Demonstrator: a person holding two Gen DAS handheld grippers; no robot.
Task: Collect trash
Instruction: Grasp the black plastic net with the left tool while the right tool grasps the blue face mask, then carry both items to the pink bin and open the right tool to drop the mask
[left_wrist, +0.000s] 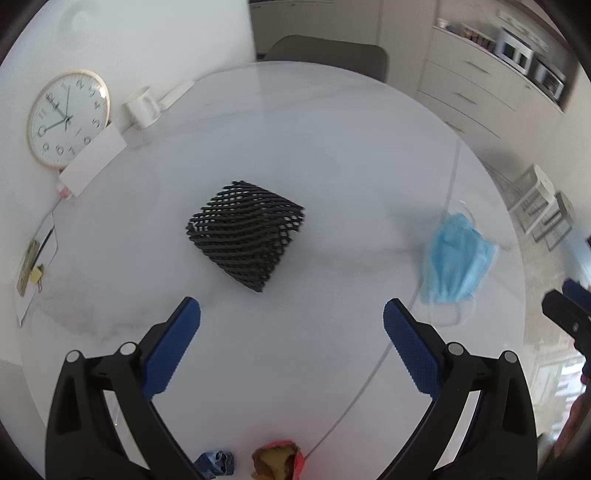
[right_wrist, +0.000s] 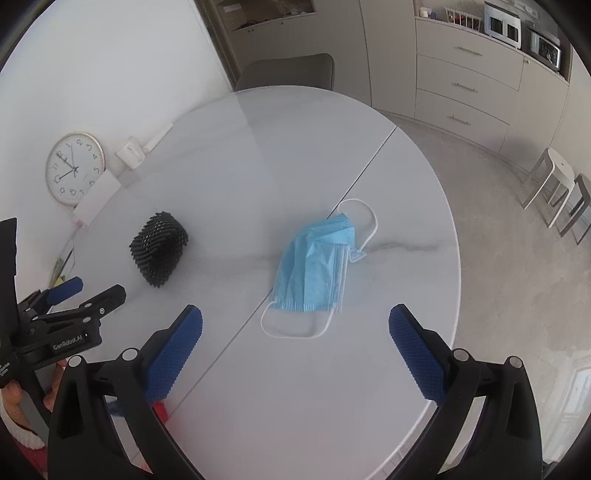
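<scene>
A black foam fruit net (left_wrist: 245, 234) lies on the white round table (left_wrist: 332, 147), just ahead of my left gripper (left_wrist: 291, 314), which is open and empty. A crumpled blue face mask (right_wrist: 314, 266) with white ear loops lies ahead of my right gripper (right_wrist: 295, 321), also open and empty. The net shows in the right wrist view (right_wrist: 159, 251) at left, and the mask in the left wrist view (left_wrist: 456, 258) at right. A blue wrapper (left_wrist: 218, 461) and a red-and-brown wrapper (left_wrist: 277, 459) lie near the table's front edge, under the left gripper.
A wall clock (left_wrist: 66, 118), a white mug (left_wrist: 142, 105) and a white box (left_wrist: 94, 160) stand at the table's far left. Papers (left_wrist: 35, 266) lie at the left edge. A chair (left_wrist: 328, 53) stands behind the table; stools (right_wrist: 557, 188) and cabinets (right_wrist: 465, 85) at right.
</scene>
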